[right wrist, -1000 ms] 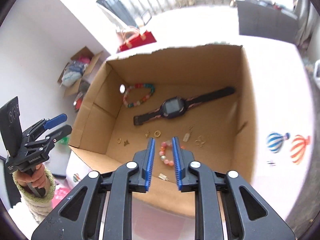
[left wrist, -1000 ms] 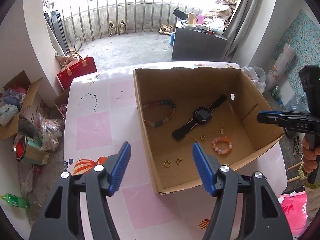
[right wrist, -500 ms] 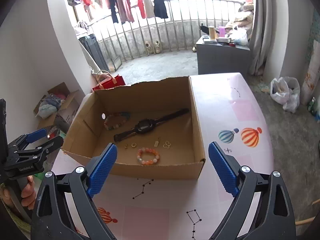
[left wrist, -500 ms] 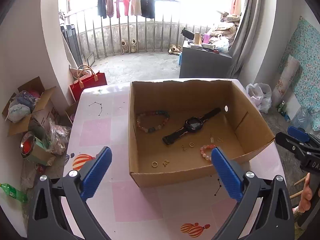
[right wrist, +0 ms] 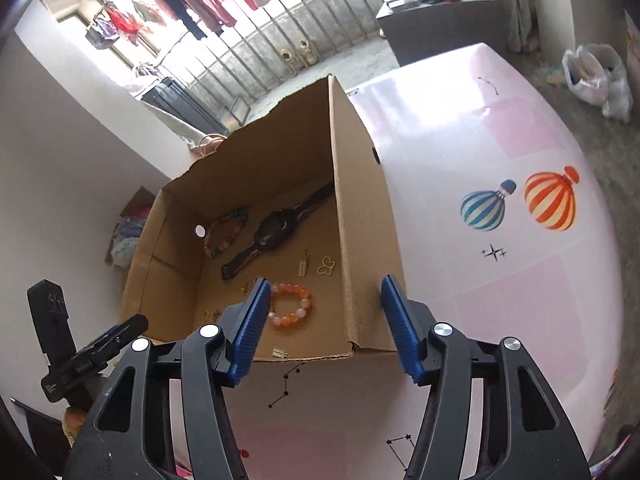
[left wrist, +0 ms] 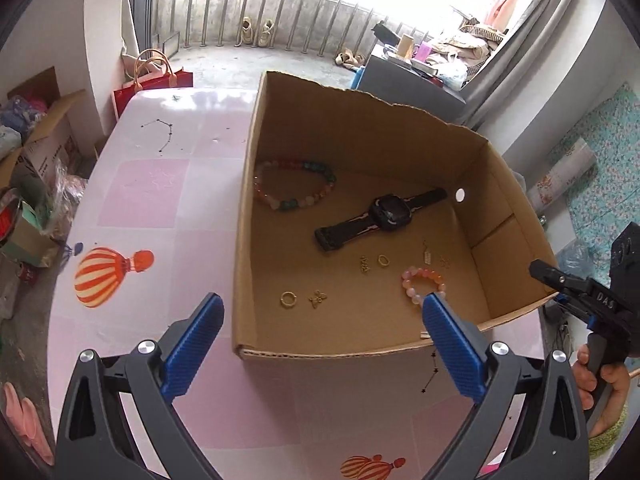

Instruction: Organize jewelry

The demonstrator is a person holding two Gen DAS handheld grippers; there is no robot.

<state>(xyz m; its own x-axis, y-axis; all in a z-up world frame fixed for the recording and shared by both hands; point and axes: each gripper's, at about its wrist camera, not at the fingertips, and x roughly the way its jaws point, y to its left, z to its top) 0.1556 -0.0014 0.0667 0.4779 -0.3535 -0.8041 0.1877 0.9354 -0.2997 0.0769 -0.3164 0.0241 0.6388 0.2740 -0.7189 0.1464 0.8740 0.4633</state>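
An open cardboard box (left wrist: 248, 216) (right wrist: 360, 240) stands on the pink table. Inside lie a multicolour bead bracelet (left wrist: 294, 188) (right wrist: 226, 232), a black watch (left wrist: 384, 218) (right wrist: 276, 228), an orange-pink bead bracelet (left wrist: 424, 284) (right wrist: 290, 306), a gold ring (left wrist: 288, 299) and several small gold charms (left wrist: 364, 264) (right wrist: 326, 265). My left gripper (left wrist: 320, 344) is open and empty, in front of the box's near left corner. My right gripper (right wrist: 322, 328) is open and empty, its fingers on either side of the box's near right corner.
The table (left wrist: 160, 200) (right wrist: 520, 280) has balloon prints. Its rounded edges drop to a cluttered floor with cardboard boxes (left wrist: 36, 140), a red bag (left wrist: 152, 84) and a plastic bag (right wrist: 596, 76). A grey cabinet (left wrist: 408, 80) stands behind.
Both grippers have moved back toward the box after pulling away. The right gripper, nearly shut over the orange-pink bracelet a second ago, opened empty. The left gripper opened wider.
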